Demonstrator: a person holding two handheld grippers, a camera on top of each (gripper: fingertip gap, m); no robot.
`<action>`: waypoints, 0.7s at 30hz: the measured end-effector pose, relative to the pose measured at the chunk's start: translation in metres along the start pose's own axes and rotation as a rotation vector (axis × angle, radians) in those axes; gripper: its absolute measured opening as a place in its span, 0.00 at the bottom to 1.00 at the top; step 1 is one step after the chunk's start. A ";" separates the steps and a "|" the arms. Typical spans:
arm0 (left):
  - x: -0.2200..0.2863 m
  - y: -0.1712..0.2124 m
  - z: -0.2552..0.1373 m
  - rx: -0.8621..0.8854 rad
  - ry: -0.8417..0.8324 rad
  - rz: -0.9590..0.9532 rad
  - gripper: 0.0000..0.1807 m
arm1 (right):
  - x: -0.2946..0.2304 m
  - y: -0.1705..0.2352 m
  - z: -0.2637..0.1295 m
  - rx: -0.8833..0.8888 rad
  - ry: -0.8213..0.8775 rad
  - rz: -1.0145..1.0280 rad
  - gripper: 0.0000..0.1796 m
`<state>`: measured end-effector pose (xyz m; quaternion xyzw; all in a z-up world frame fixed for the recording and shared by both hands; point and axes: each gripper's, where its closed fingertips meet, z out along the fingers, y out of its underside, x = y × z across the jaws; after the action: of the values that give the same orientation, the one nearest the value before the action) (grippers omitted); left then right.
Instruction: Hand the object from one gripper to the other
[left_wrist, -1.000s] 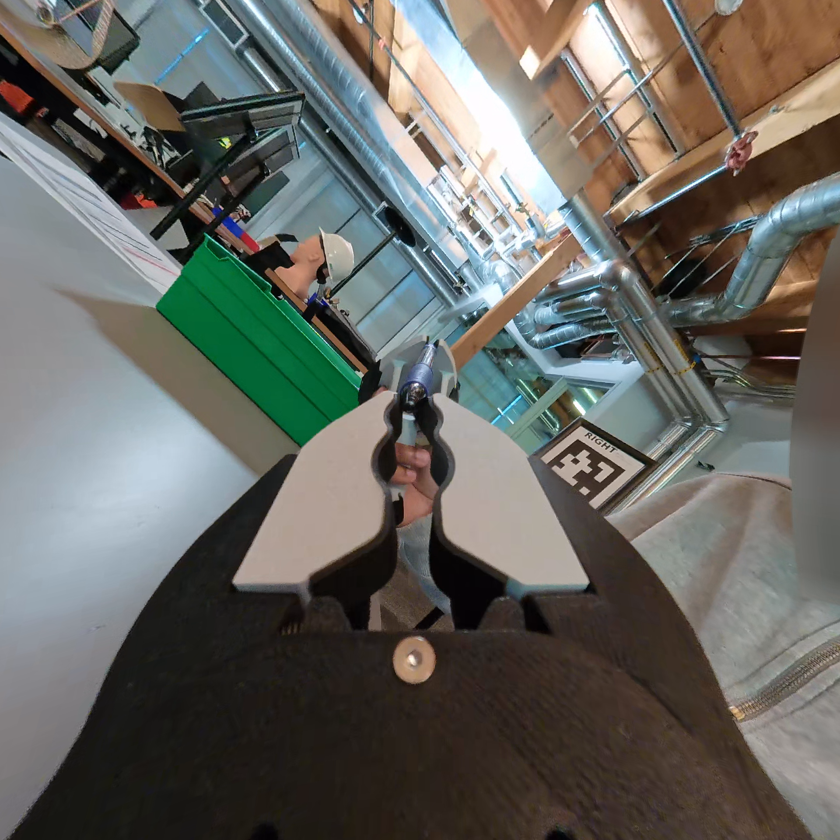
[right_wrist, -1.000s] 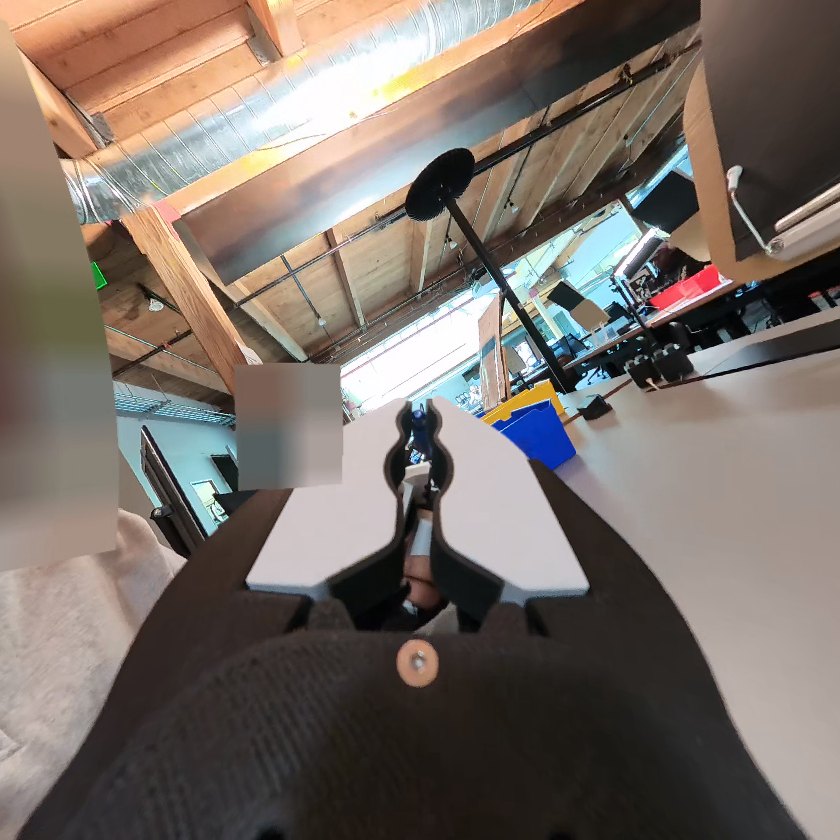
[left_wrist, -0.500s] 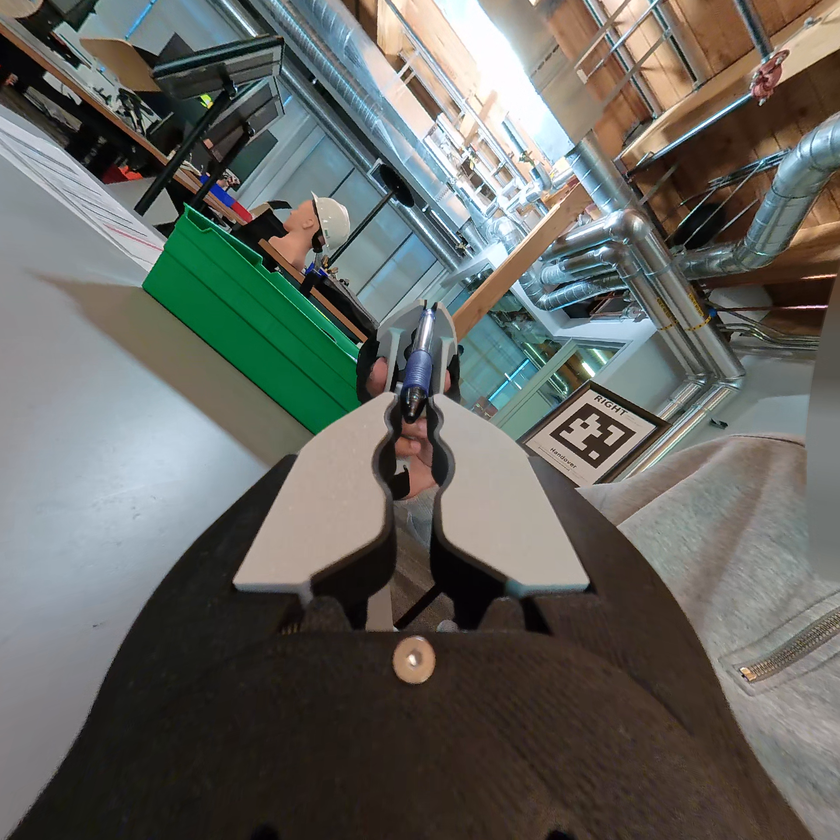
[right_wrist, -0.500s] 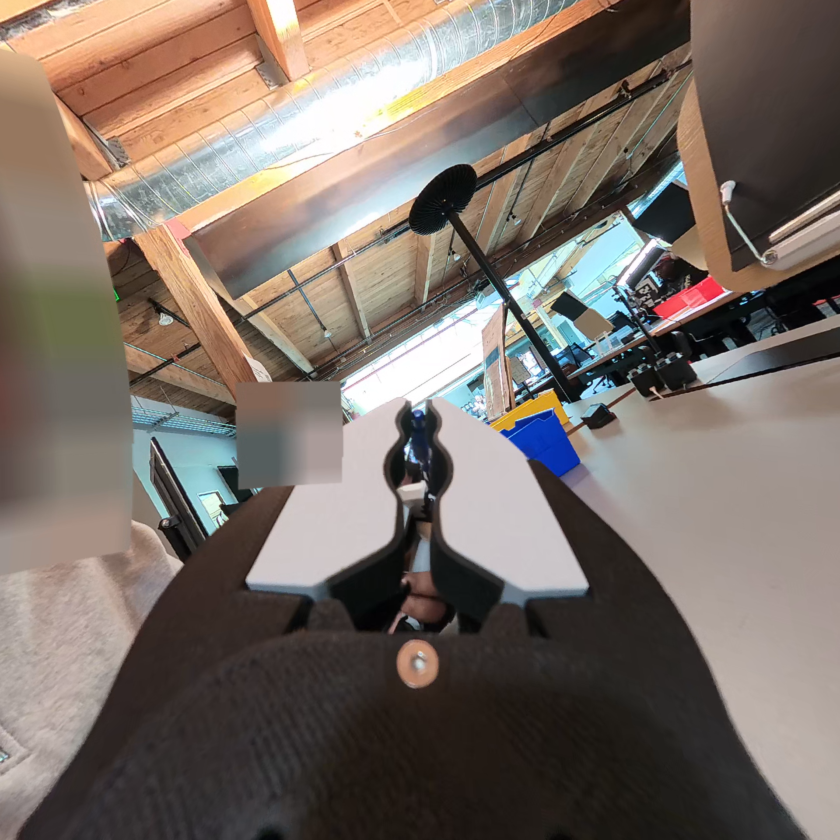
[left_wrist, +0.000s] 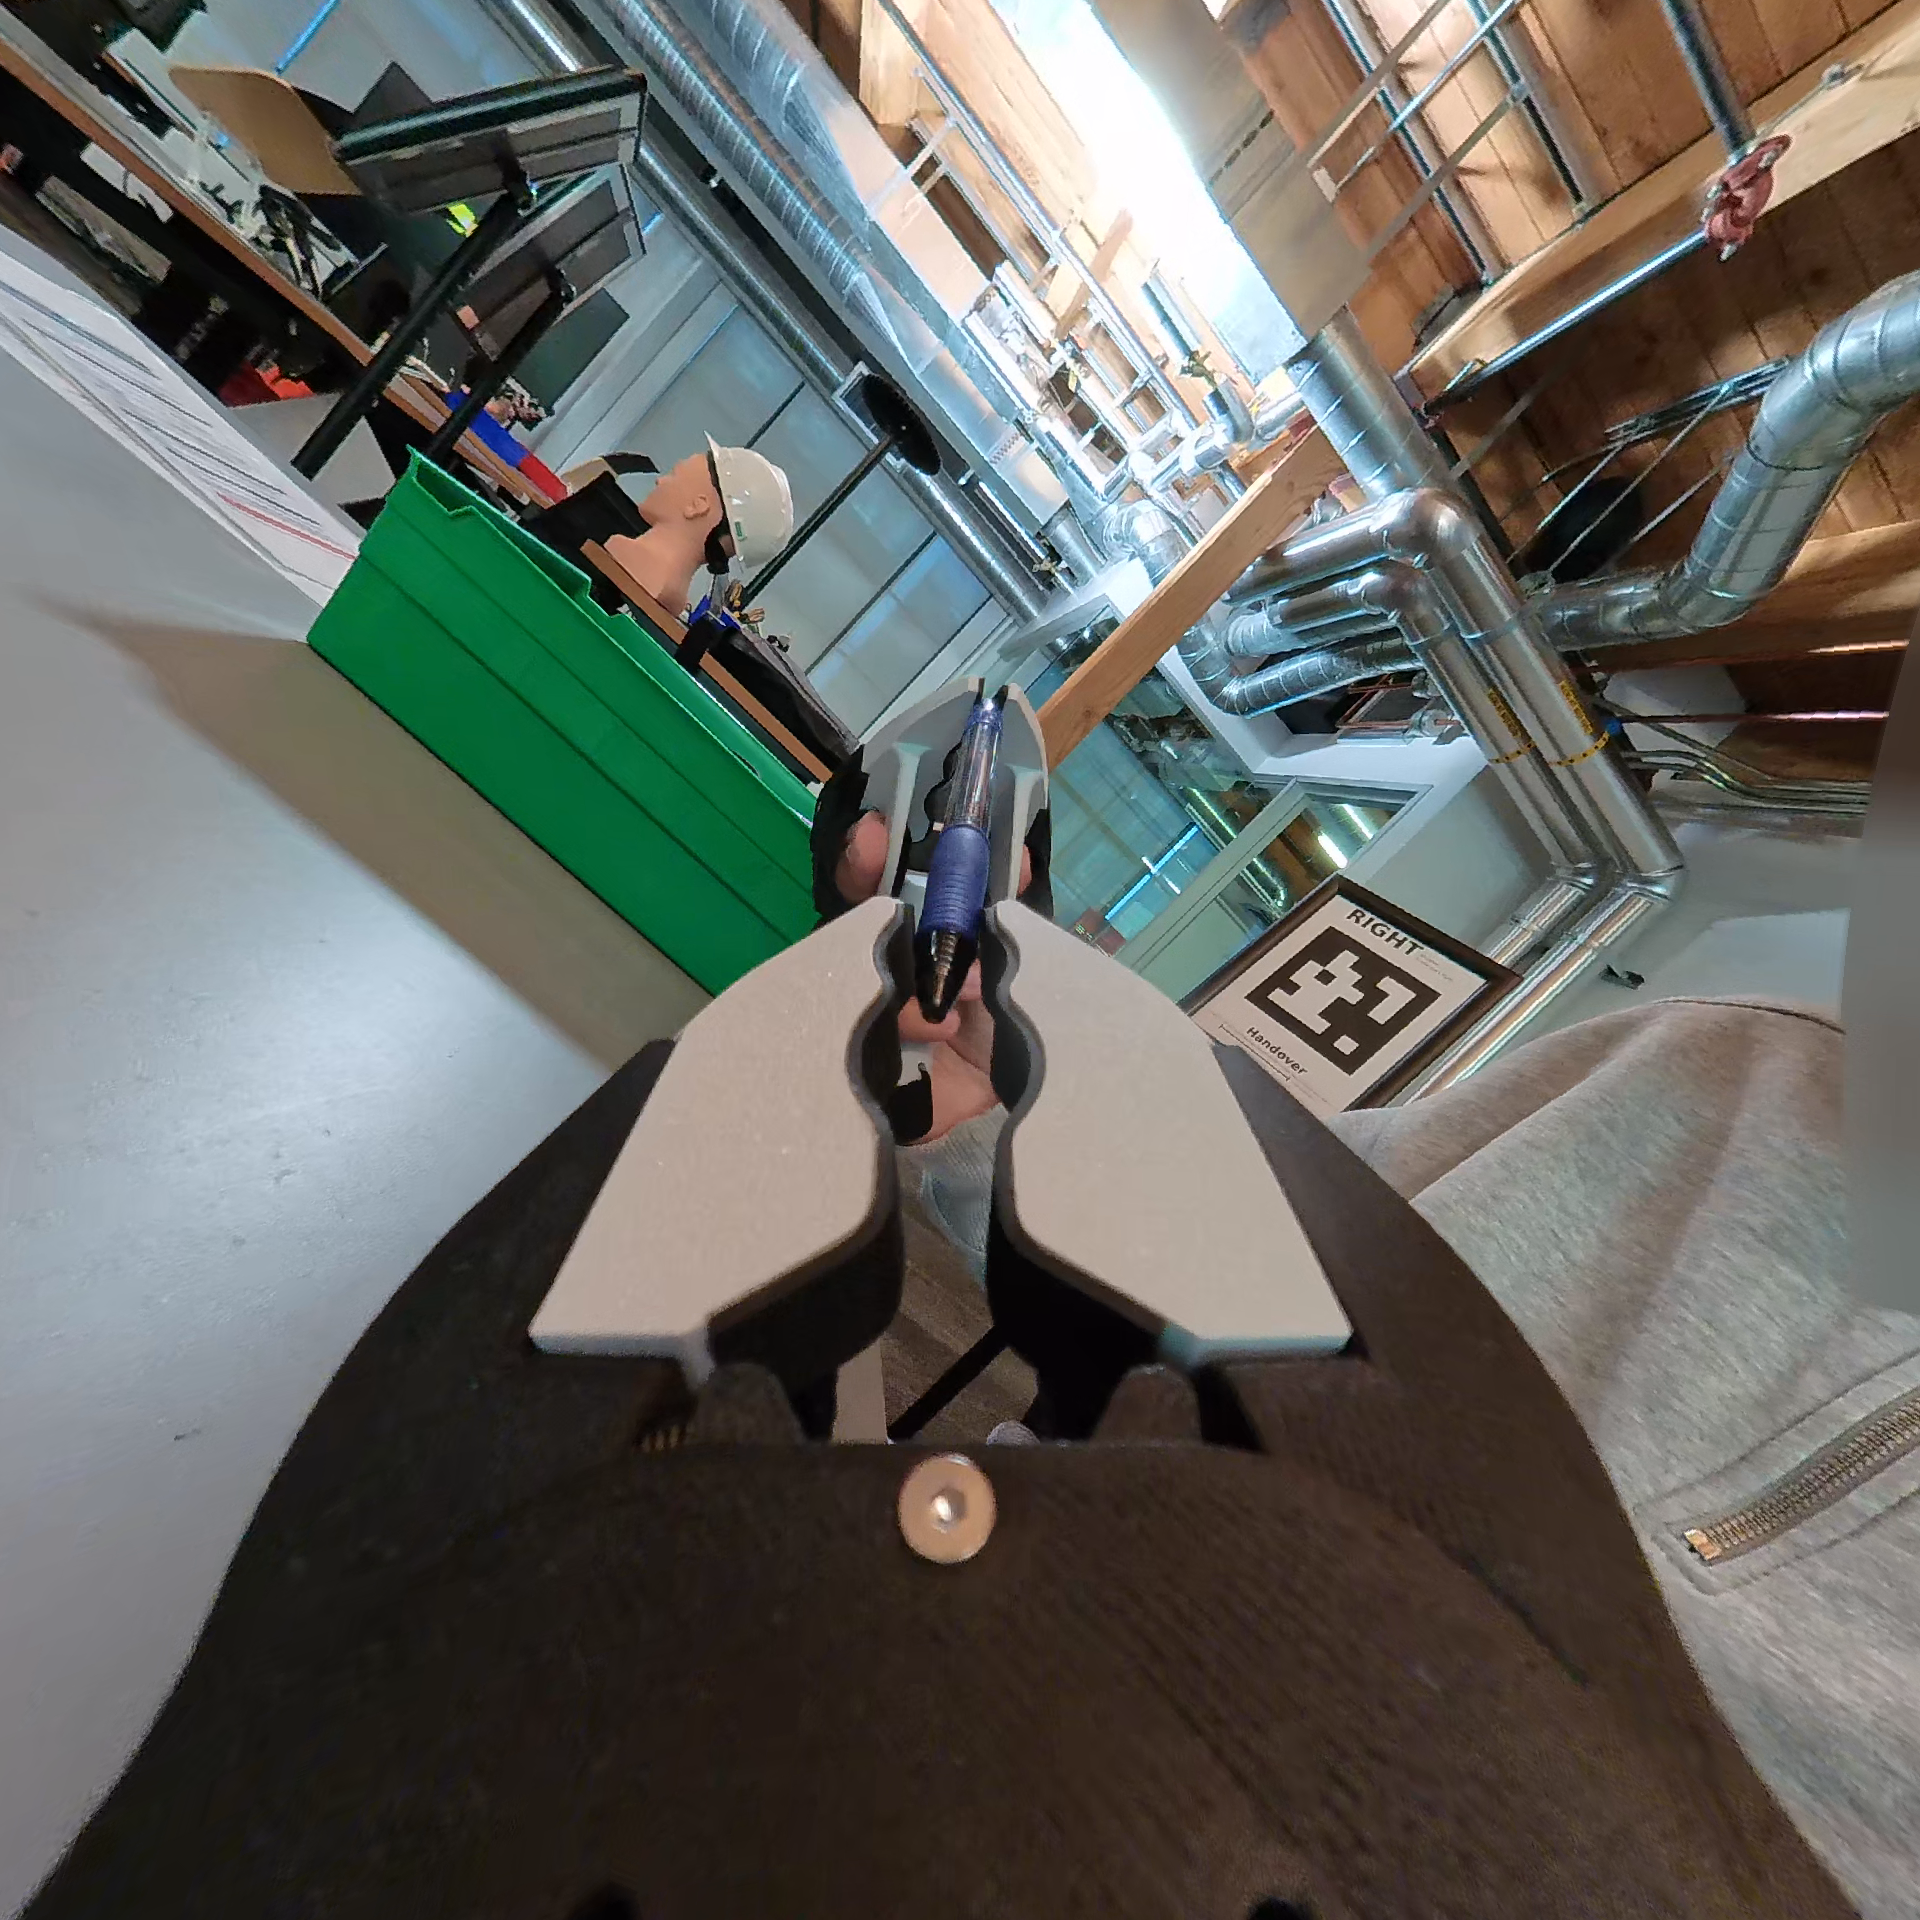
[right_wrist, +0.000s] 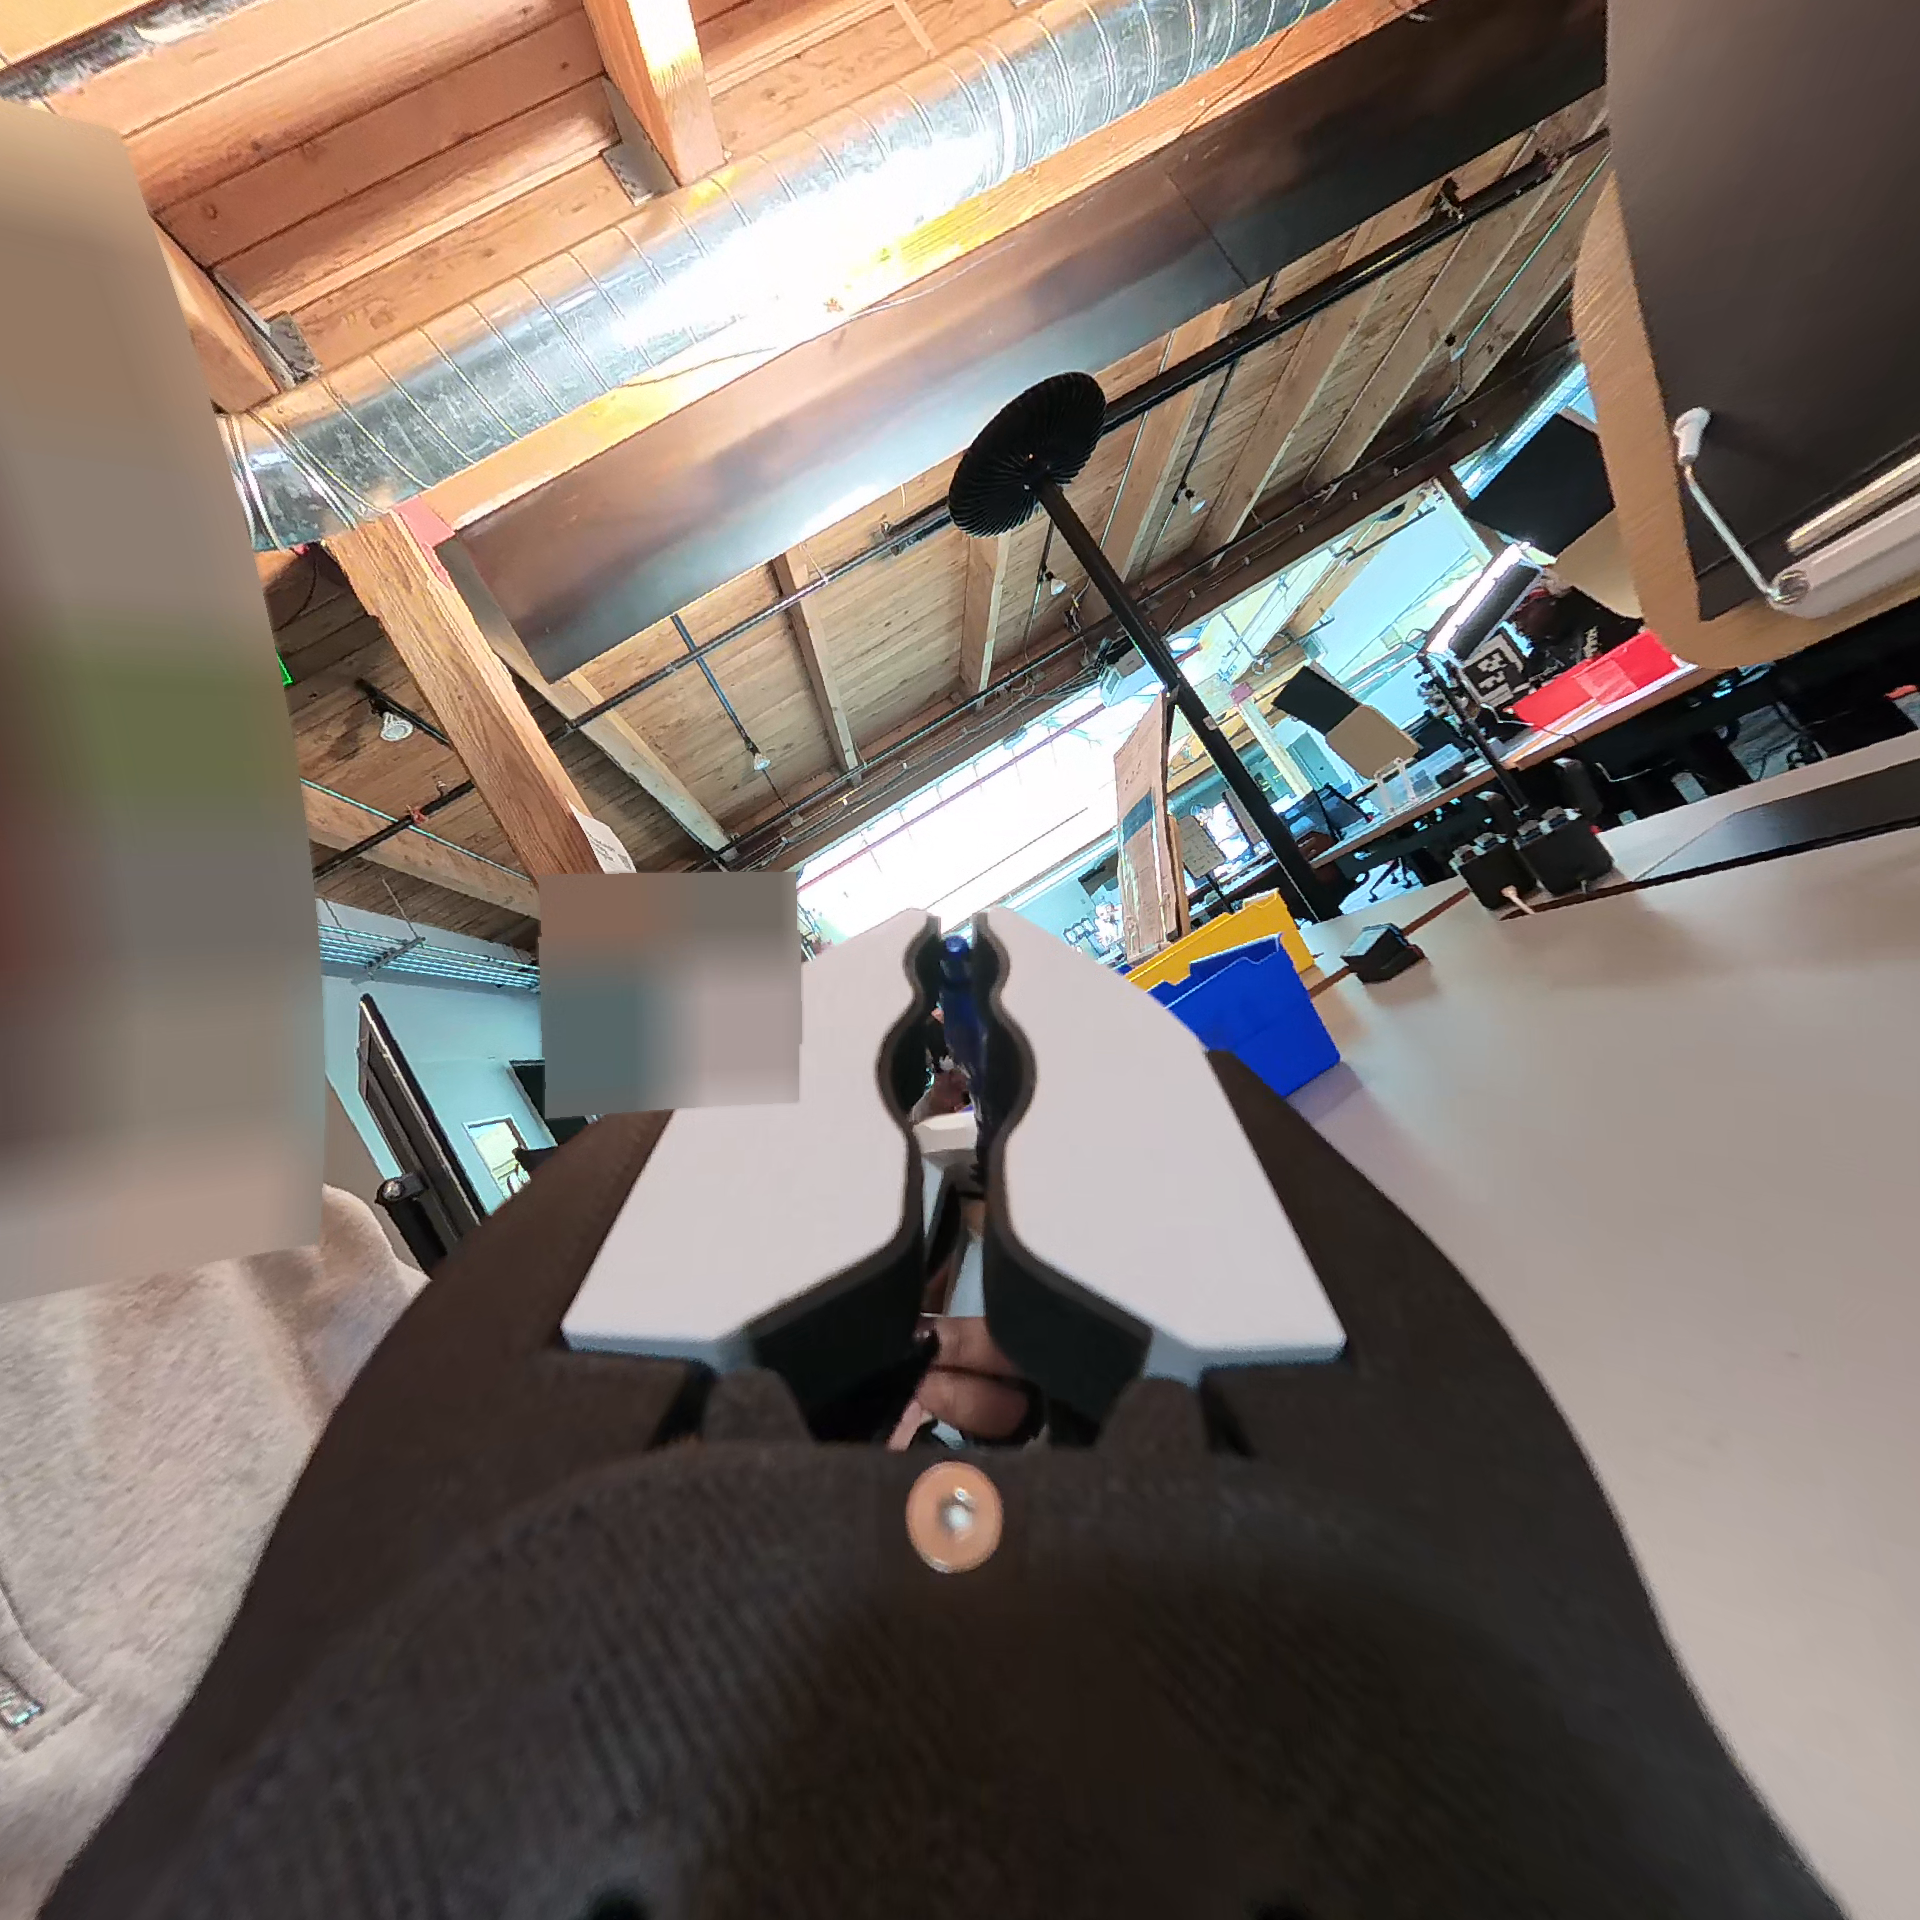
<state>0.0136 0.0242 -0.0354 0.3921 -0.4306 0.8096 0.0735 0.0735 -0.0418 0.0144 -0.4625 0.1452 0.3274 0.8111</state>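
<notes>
The blue pen is up in the air between the two tools, its far end clamped in the right gripper and its tip reaching into the mouth of the left gripper, presumably so the second can take it (whether the left fingers already bite I cannot tell). A green bin and a framed marker sign stand well clear, blocking nothing

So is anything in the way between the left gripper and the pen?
Nothing visible. The right gripper holds the pen, and its tip sits between the fingertips of the left gripper, with nothing else between them.
</notes>
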 end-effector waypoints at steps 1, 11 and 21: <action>0.001 0.000 0.000 -0.001 0.001 0.004 0.06 | 0.000 0.000 0.000 0.000 0.001 -0.001 0.03; 0.002 -0.014 -0.006 0.064 -0.002 0.013 0.06 | 0.006 0.007 0.001 -0.028 0.019 0.016 0.03; -0.001 -0.019 -0.012 0.060 -0.041 0.049 0.06 | 0.022 -0.015 -0.011 0.099 0.085 0.057 0.15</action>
<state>0.0165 0.0453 -0.0274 0.3998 -0.4170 0.8156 0.0328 0.1001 -0.0481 0.0065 -0.4312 0.2088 0.3229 0.8162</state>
